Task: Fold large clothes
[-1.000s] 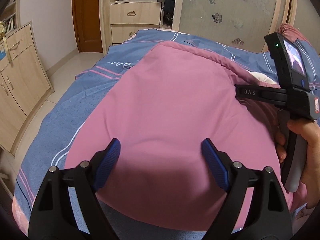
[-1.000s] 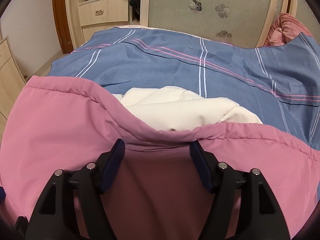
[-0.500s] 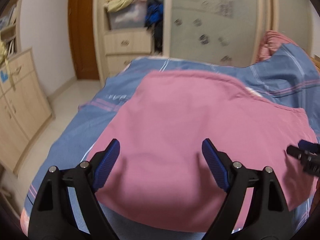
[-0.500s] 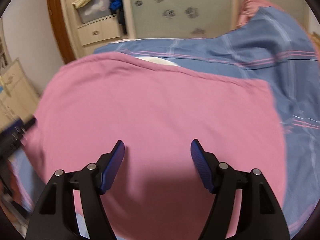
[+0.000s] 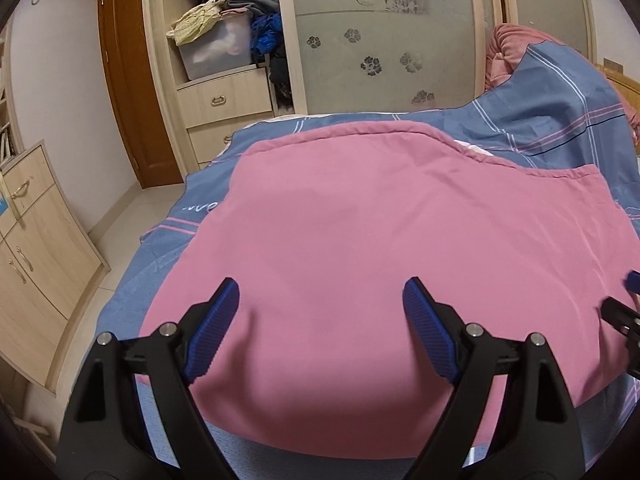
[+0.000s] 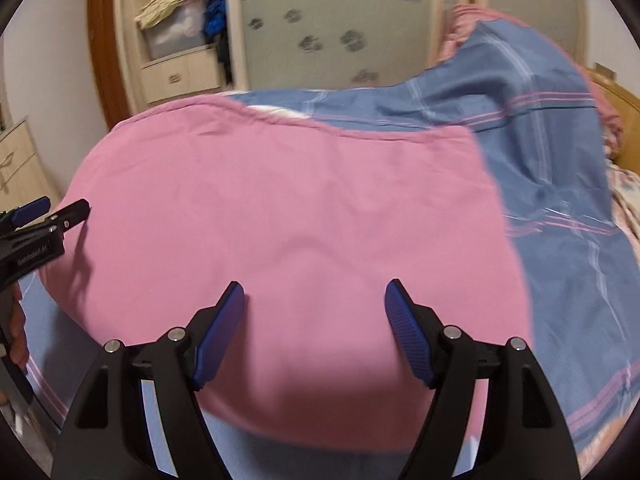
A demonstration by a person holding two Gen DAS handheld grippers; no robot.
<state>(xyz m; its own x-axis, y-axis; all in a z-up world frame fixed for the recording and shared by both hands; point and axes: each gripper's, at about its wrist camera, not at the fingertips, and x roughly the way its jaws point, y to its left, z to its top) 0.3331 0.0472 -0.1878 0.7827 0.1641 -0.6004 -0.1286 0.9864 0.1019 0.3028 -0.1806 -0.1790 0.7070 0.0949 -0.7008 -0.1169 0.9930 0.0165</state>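
Note:
A large pink garment (image 5: 380, 248) lies folded flat on the blue striped bedsheet (image 5: 540, 132); it also shows in the right wrist view (image 6: 288, 216). A strip of white cloth (image 5: 476, 148) peeks out at its far edge. My left gripper (image 5: 320, 320) is open and empty, above the garment's near edge. My right gripper (image 6: 314, 320) is open and empty, above the near edge too. The left gripper's tips show at the left of the right wrist view (image 6: 48, 212).
The blue sheet (image 6: 560, 200) covers the bed, bunched up at the back right over a pink quilt (image 5: 512, 48). A wardrobe with drawers (image 5: 224, 100) and frosted doors stands behind. A wooden cabinet (image 5: 36, 240) stands at the left beside tiled floor.
Both grippers have pulled back and up from the garment. The right gripper has left the far hem and now sits at the near edge. The garment lies flatter.

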